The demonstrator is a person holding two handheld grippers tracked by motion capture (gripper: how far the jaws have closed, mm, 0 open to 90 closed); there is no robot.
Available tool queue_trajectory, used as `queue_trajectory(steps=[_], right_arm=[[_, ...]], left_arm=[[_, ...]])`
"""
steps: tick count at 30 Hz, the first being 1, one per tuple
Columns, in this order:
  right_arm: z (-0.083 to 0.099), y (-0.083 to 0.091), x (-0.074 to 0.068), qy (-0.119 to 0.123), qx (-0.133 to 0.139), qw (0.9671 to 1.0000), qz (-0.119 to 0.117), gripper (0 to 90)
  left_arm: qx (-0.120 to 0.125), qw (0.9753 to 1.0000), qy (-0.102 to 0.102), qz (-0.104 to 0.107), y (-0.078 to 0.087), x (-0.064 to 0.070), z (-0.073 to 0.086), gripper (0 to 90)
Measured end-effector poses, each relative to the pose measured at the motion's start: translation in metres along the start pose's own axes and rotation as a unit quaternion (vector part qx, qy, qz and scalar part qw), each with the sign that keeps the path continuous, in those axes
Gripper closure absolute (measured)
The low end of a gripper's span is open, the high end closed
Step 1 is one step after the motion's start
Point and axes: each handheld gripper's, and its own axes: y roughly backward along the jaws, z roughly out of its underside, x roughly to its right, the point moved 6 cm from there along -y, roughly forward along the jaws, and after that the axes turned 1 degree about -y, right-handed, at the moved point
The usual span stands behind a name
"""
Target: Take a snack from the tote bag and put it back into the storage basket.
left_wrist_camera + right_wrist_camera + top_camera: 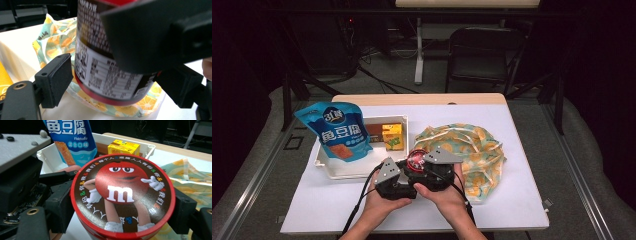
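A round candy tub (416,159) with a red lid and a cartoon face is held between both grippers near the table's front middle. In the right gripper view, my right gripper (121,212) is shut on the tub (122,195), one jaw on each side just under the lid. In the left gripper view, my left gripper (117,80) clamps the lower part of the tub (105,72), with the right gripper (155,32) above it. The tub's base hovers over the edge of a fruit-print bag (57,42). In the high view, the left gripper (411,171) and the right gripper (421,165) meet at the tub.
A white tray (343,171) at the left holds a blue snack pouch (339,132), a yellow box (393,136) and a brown box (374,131). The crumpled fruit-print bag (477,150) lies right of the grippers. A black chair (482,52) stands beyond the table.
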Motion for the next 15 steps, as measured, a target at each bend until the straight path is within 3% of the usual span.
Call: queue_trajectory(steps=[2, 3, 4, 6, 9, 10, 13, 15], right_arm=[[0.0011, -0.0012, -0.0008, 0.0, -0.001, 1.0, -0.003, 21.1], [0.0018, -0.0014, -0.0011, 0.0, -0.004, 1.0, -0.003, 21.1], [0.0024, -0.002, -0.002, -0.002, -0.004, 1.0, -0.004, 21.1], [0.0033, -0.0026, -0.0031, 0.001, -0.007, 1.0, -0.005, 21.1], [0.0047, -0.0045, -0.0045, -0.002, -0.012, 0.9999, -0.009, 21.1], [0.005, -0.0054, -0.0054, -0.002, -0.012, 0.9999, -0.01, 21.0], [0.0053, -0.007, -0.0071, -0.002, -0.013, 0.9998, -0.014, 21.0], [0.0058, -0.0088, -0.0077, -0.001, -0.015, 0.9998, -0.016, 21.0]], left_arm=[[0.003, 1.0, 0.001, 0.004, 0.0015, 0.0005, -0.0005, 16.9], [0.006, 1.0, 0.0, -0.006, 0.0016, 0.0005, -0.0006, 17.2], [0.004, 1.0, -0.003, 0.004, 0.0023, 0.0008, -0.0003, 17.4], [0.004, 1.0, -0.004, 0.005, 0.0029, 0.0007, 0.0001, 18.0], [0.008, 1.0, -0.005, -0.003, 0.0035, -0.0002, 0.0005, 19.0], [0.007, 0.9999, -0.003, 0.01, 0.0039, 0.0, 0.0008, 19.5], [0.003, 0.9999, 0.0, 0.013, 0.0043, -0.0018, 0.0022, 21.2], [0.002, 1.0, -0.001, 0.004, 0.0048, -0.003, 0.003, 22.0]])
